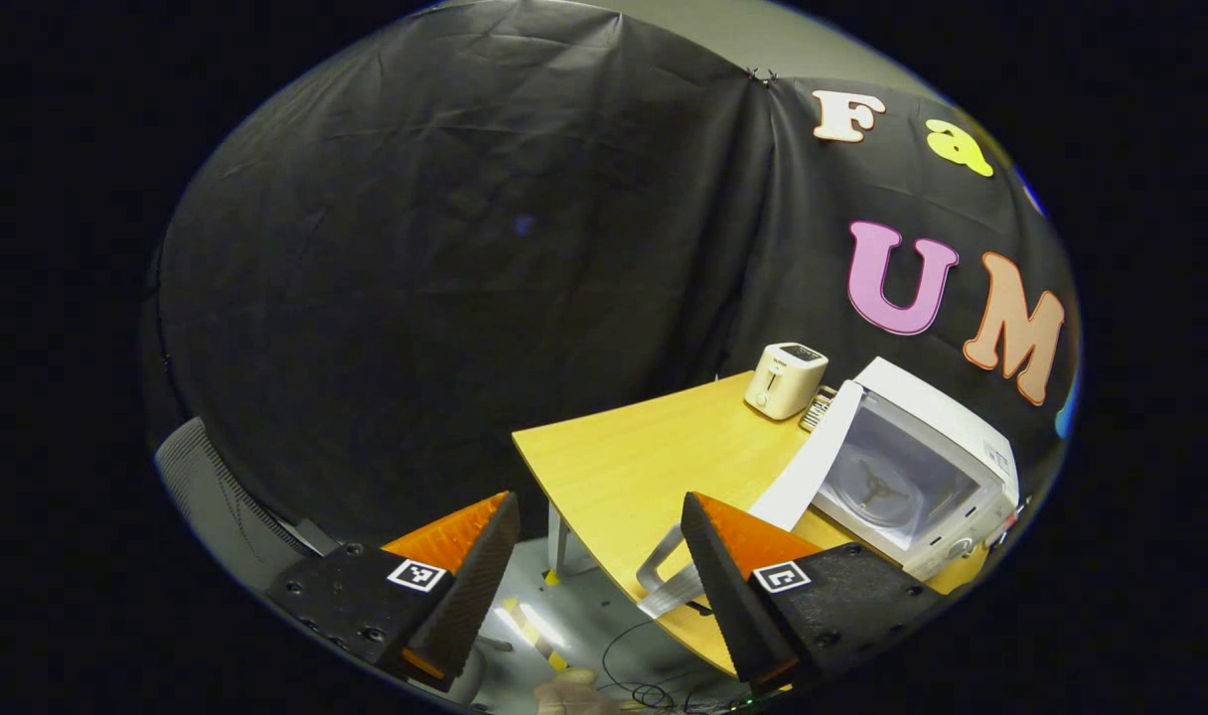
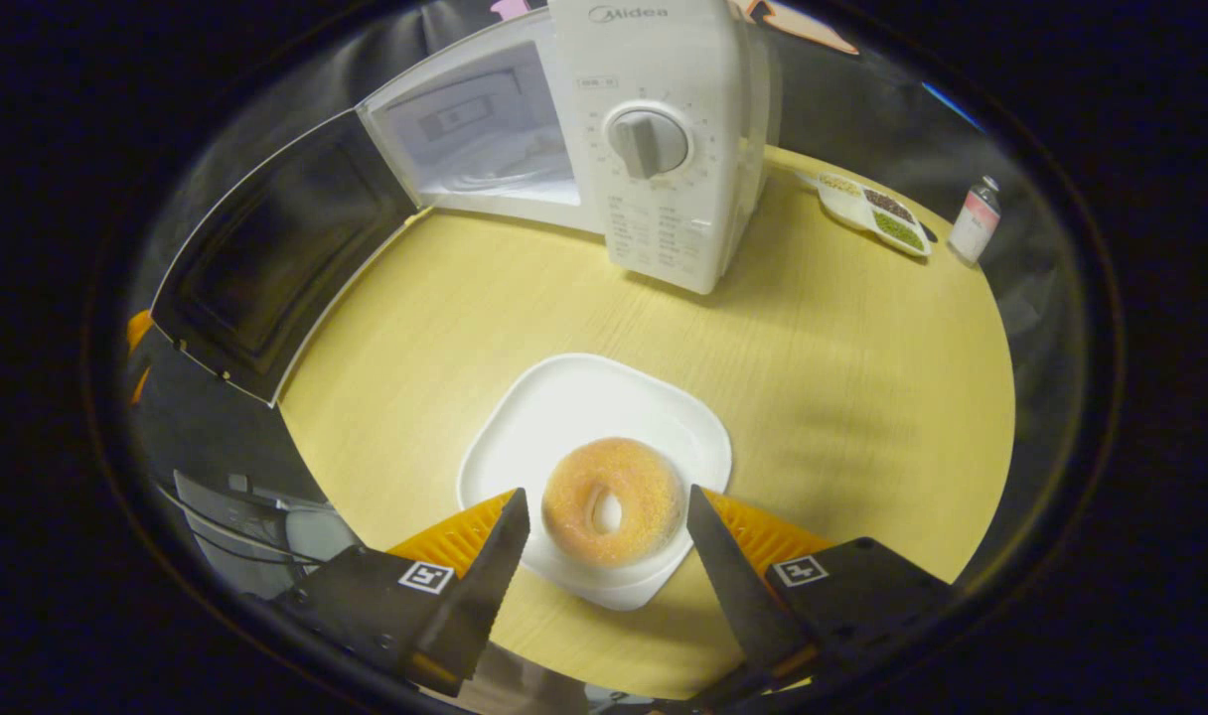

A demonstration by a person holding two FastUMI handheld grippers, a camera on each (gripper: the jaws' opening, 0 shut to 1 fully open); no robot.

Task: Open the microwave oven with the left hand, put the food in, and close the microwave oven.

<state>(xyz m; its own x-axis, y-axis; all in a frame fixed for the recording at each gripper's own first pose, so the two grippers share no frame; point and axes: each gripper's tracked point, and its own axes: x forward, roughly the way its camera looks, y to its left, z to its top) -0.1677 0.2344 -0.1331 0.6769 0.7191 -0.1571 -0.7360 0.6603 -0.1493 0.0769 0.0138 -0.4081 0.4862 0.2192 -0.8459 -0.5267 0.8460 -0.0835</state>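
1. Judging from how things lay, the first step was done: the white microwave oven point(image 2: 664, 149) stood with its dark-windowed door point(image 2: 266, 258) swung wide, and the cavity looked bare apart from its turntable.
2. The right claw point(image 2: 604, 556) hovered low over the white, rounded-square ceramic plate point(image 2: 574, 407), its fingers spread wide on either side of the sugared, orange-brown ring doughnut point(image 2: 614, 501). Neither finger appeared to press the doughnut, so the claw had hold of nothing yet.
3. The doughnut sat on the near part of the plate, right between that claw's fingers, with the oven well ahead of the claw on the pale wooden tabletop point(image 2: 842, 377).
4. The left claw point(image 1: 604, 556) was wide open and empty too, held off the tabletop's edge; in its view the open door's pale handle point(image 1: 664, 571) lay just ahead, beside its right finger, and a small cream toaster point(image 1: 785, 379) stood farther ahead.
5. Left to do, as I judged it: carry the food into the cavity, draw the claw out, and shut the door. Whether the grasp should be on the plate or on the doughnut, I could not tell.
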